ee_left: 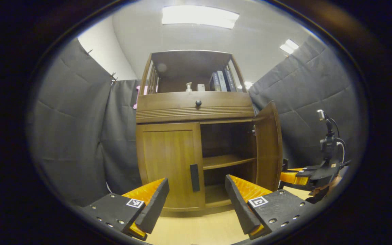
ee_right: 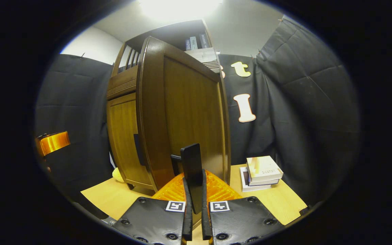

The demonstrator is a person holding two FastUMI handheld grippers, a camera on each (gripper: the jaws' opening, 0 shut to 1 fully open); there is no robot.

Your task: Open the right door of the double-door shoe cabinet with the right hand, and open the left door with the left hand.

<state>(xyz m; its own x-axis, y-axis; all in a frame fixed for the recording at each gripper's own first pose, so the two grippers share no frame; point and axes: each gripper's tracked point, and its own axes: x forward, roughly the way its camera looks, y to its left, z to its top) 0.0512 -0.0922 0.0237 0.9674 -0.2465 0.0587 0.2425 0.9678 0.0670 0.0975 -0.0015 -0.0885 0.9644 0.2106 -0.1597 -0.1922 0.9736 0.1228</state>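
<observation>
Cabinet (ee_left: 196, 136): brown wood, standing on the pale floor against the black cloth wall; the landmark for all below.
Right door (ee_left: 269, 148): swung wide open, standing edge-on to the cabinet's front in the left gripper view; in the right gripper view its broad panel (ee_right: 185, 112) rises close before the camera.
Right handle (ee_right: 192, 170): a flat black bar on the open door, upright, held between the right gripper's two fingers.
Right gripper (ee_right: 196, 204): clamped on the right handle, both black pads pressing its sides with the orange backs behind them; in the left gripper view it sits at the open door's outer edge (ee_left: 296, 177), low down, with a cable and mount above it.
Left door (ee_left: 168, 163): closed, flush with the cabinet's front.
Left handle (ee_left: 194, 177): a black vertical bar near the left door's inner edge, untouched.
Left gripper (ee_left: 196, 200): fingers spread well apart, in front of the cabinet and clear of it, the left handle seen between them and farther off.
Inside: a wooden shelf (ee_left: 228, 160) crosses the opened right half of the cabinet.
Drawer (ee_left: 196, 105): above the doors, with a small dark knob.
Top shelf: books (ee_left: 221, 81) standing at the right, small pale items beside them.
Book stack (ee_right: 262, 172): on the floor to the right of the open door, by the cloth wall.
</observation>
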